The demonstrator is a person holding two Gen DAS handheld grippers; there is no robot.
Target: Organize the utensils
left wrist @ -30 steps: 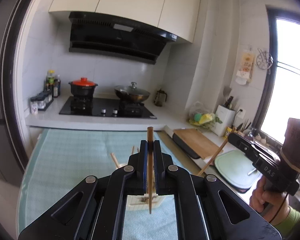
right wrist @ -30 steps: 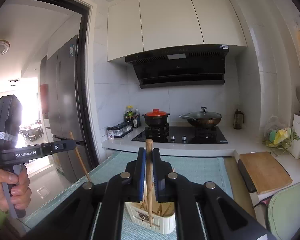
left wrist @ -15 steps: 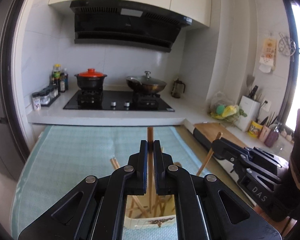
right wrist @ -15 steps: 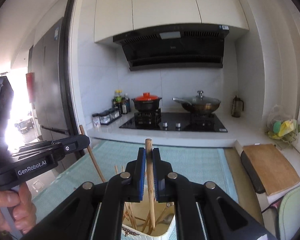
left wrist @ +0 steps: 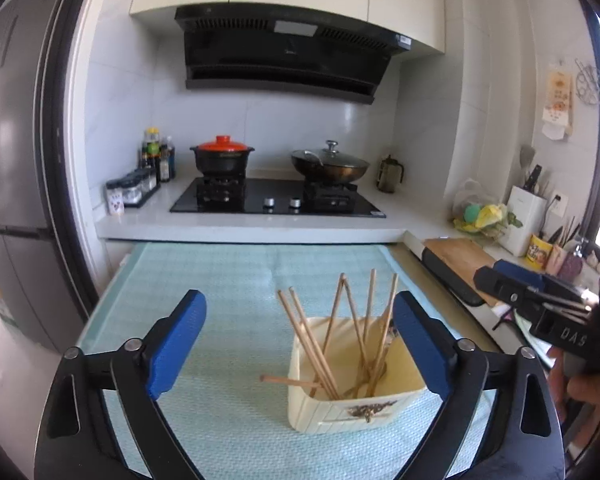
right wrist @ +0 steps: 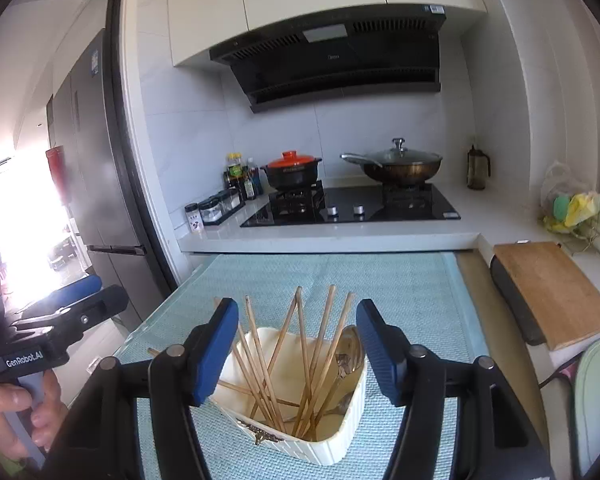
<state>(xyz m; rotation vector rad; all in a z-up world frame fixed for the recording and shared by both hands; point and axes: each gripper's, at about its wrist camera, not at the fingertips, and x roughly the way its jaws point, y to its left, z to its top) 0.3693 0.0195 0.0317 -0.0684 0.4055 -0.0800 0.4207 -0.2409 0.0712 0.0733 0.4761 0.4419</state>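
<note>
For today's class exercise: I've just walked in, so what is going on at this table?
A person is sorting chopsticks into a cream holder on a teal mat. The left gripper and right gripper have just been opening and are empty. The chopsticks lean inside the holder beside a spoon; one chopstick pokes out sideways.

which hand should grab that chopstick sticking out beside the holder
Left, probably. The left gripper, jaws just opened and empty, has the stray chopstick in view between its open fingers, beside the holder. The right gripper, also just opened, sits over the holder itself.
</note>
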